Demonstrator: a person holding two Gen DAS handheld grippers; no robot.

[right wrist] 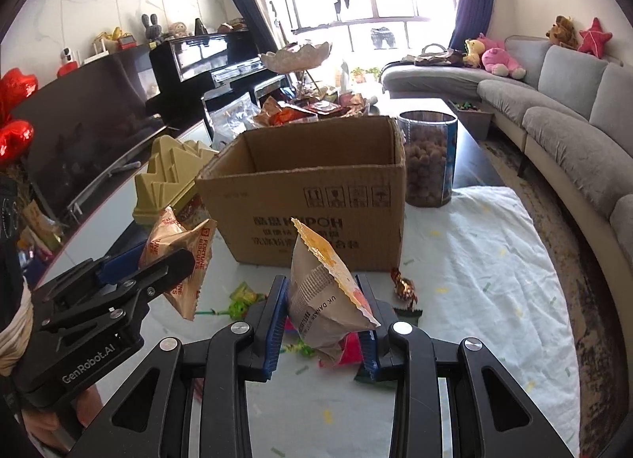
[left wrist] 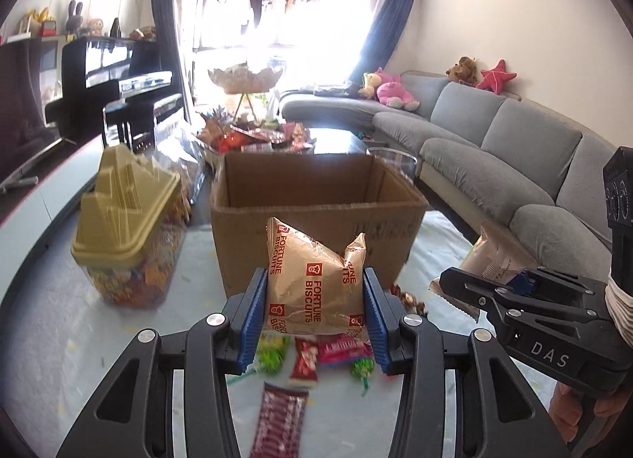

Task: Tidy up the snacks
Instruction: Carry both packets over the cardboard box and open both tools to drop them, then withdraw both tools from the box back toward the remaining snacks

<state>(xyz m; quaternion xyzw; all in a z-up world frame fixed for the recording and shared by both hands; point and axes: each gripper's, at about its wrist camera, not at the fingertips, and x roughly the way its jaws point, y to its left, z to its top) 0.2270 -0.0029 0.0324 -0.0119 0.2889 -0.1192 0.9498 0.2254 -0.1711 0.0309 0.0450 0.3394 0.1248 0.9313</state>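
Observation:
My left gripper (left wrist: pixel 314 291) is shut on a tan Fortune Biscuits packet (left wrist: pixel 314 280), held above the table in front of an open cardboard box (left wrist: pixel 316 216). My right gripper (right wrist: pixel 322 299) is shut on a beige and orange snack packet (right wrist: pixel 324 291), also lifted short of the box (right wrist: pixel 316 204). In the right wrist view the left gripper (right wrist: pixel 158 272) shows at the left with its biscuit packet (right wrist: pixel 186 260). In the left wrist view the right gripper (left wrist: pixel 474 284) shows at the right with its packet (left wrist: pixel 494 256). Several small wrapped snacks (left wrist: pixel 304 355) lie on the table beneath.
A clear jar with a tan castle-shaped lid (left wrist: pixel 126 228) stands left of the box. A round clear tub of brown snacks (right wrist: pixel 429 157) stands to its right. A heap of snacks (left wrist: pixel 253 137) lies behind the box. A grey sofa (right wrist: pixel 554 109) runs along the right.

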